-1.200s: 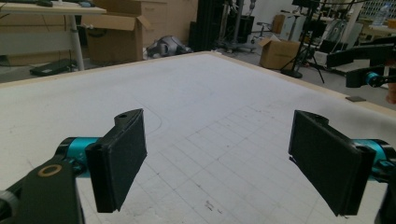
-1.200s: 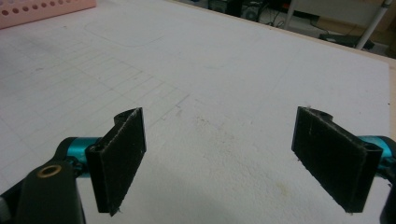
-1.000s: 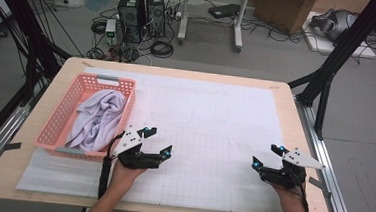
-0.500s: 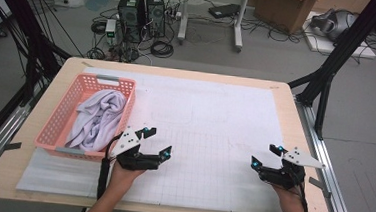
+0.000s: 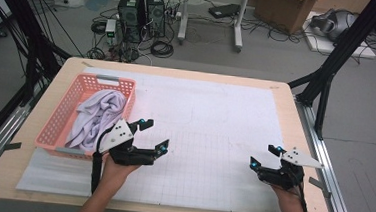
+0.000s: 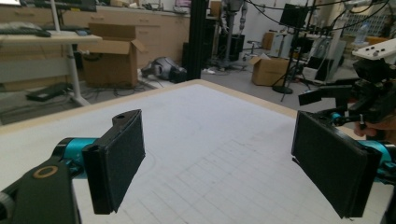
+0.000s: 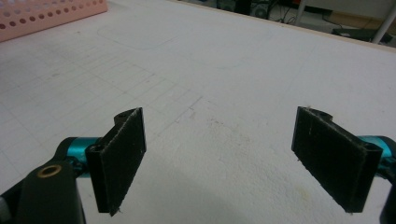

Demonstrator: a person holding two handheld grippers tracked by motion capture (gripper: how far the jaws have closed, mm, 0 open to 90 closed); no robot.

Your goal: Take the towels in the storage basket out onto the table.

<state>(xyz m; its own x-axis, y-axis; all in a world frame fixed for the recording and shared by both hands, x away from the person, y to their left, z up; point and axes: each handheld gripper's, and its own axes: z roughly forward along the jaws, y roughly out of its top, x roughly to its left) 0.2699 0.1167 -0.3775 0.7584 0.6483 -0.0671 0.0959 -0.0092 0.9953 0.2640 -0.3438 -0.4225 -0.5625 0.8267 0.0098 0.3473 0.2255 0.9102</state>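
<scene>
A pink plastic basket stands at the left of the table with a pale lilac cloth bunched inside it. My left gripper hovers just right of the basket's near corner, open, with nothing between its jaws. My right gripper is low over the white gridded mat near the front right, also open and empty. In the left gripper view the right gripper shows at the far right. The basket's corner shows at the top left of the right gripper view.
The white mat covers most of the wooden table top. Black frame legs stand off the right edge, and computers, cables and cardboard boxes lie on the floor beyond the far edge.
My left gripper has risen and tilted a little toward the basket's near corner. The right gripper has hardly moved.
</scene>
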